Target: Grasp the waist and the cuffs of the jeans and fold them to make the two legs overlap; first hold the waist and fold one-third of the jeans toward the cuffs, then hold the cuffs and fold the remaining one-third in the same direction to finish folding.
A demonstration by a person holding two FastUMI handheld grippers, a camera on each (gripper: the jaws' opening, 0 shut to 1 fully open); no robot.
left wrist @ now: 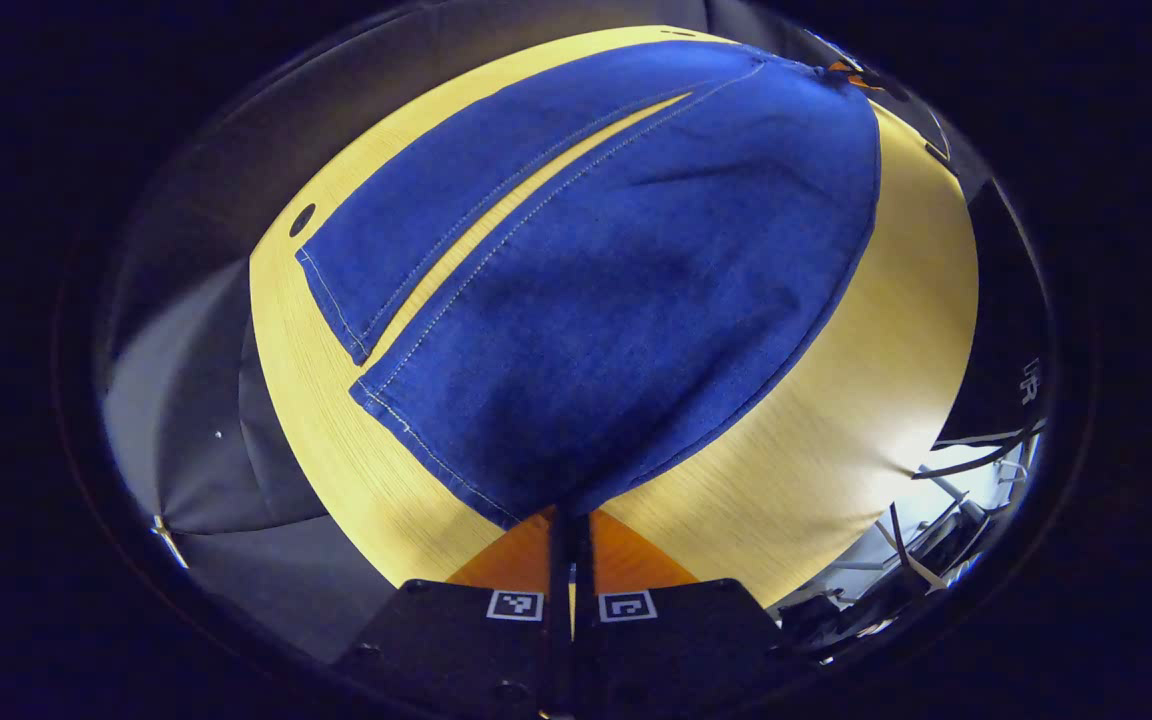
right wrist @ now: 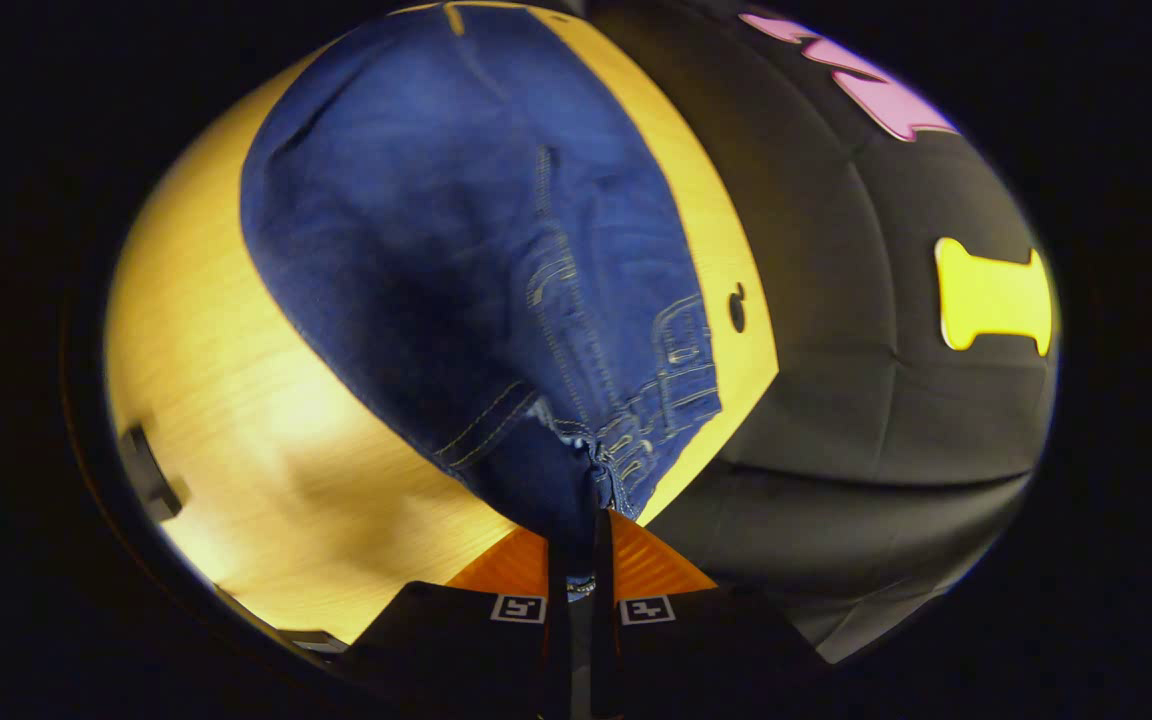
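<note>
Jeans (left wrist: 596, 290) spread flat along the tabletop (left wrist: 836, 420), legs side by side, a thin strip of wood showing between them. Left gripper (left wrist: 570, 525) pinched closed on the near leg's cuff corner at the tabletop's near edge; long axis running straight away from its jaws toward the waist. Right gripper (right wrist: 576, 545) clamped on bunched waistband (right wrist: 636, 440) near a tabletop corner, belt loops and stitched seams visible. Likely next: near edge carried across onto the far leg. Denim thick, matte, softly creased; tabletop smooth pale wood grain.
</note>
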